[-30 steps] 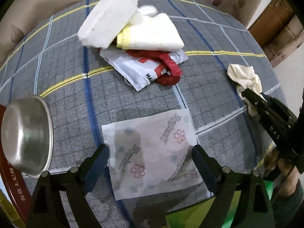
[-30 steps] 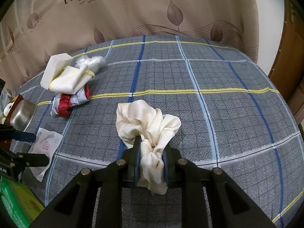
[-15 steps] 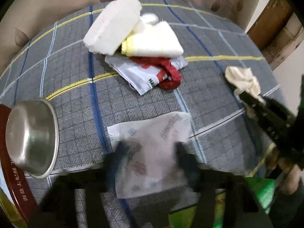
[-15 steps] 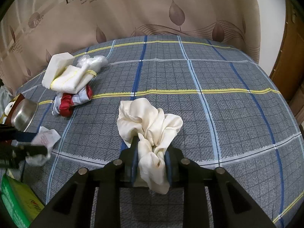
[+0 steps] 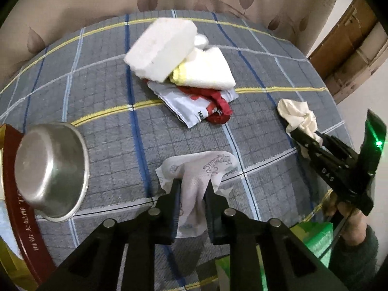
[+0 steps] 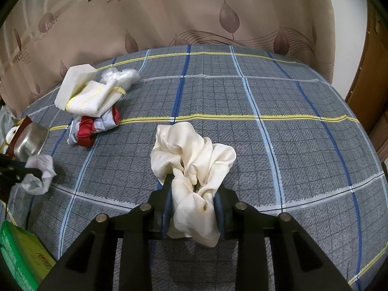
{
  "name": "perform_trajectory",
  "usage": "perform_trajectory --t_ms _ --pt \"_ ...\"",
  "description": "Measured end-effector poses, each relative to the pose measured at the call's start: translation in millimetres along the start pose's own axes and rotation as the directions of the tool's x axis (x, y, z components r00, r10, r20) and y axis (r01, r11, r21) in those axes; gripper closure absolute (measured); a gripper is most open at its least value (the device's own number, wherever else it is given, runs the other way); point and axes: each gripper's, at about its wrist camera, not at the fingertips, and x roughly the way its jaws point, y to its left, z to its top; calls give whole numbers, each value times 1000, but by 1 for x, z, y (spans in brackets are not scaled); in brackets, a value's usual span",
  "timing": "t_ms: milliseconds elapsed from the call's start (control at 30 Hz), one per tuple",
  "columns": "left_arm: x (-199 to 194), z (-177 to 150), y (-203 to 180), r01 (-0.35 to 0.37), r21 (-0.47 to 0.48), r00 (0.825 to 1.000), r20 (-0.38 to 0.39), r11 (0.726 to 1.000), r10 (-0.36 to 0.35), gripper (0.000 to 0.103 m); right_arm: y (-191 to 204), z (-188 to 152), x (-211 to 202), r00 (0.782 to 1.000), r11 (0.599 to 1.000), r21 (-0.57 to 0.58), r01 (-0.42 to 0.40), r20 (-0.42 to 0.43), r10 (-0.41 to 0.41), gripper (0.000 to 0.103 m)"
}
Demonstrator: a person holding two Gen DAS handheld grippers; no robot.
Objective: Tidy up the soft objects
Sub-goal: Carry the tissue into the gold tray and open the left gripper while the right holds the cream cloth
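A thin printed tissue (image 5: 201, 167) is bunched up and lifted off the plaid cloth, pinched between the closing jaws of my left gripper (image 5: 192, 181). From the right wrist view the same tissue (image 6: 38, 169) hangs at the far left. A crumpled cream cloth (image 6: 191, 150) lies on the plaid surface with its near end between the pads of my right gripper (image 6: 194, 184). Those jaws are opening, and the cloth still fills the gap. A pile further back holds a white foam block (image 5: 162, 48), a folded white-and-yellow towel (image 5: 206, 72) and a red-and-white bag (image 5: 201, 106).
A steel bowl (image 5: 51, 169) rests tilted on a dark red tray (image 5: 14, 218) at the left edge. A green box (image 6: 21, 254) sits at the near left corner. A hand (image 5: 344, 208) holds the right gripper. A beige curtain hangs behind the plaid surface (image 6: 266, 145).
My left gripper went from wide open over the flat tissue to pinching it, and it rose with the tissue gathered up. The right gripper's jaws parted slightly around the cream cloth.
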Motion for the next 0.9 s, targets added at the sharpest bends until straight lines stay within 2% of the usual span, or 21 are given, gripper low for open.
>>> perform_trajectory --t_ms 300,533,667,900 --pt "-34 -7 21 -4 -19 999 37 1000 5 85 0 0 0 1000 1000 2 -1 0 1 75" --pt "-68 -14 46 -64 -51 994 83 997 68 85 0 0 0 1000 1000 2 -1 0 1 75" --pt "-87 -20 66 -75 -86 991 108 993 84 85 0 0 0 1000 1000 4 -2 0 2 75" --pt "-124 -31 125 -173 -187 968 150 967 202 85 1 0 0 1000 1000 5 -4 -1 4 75"
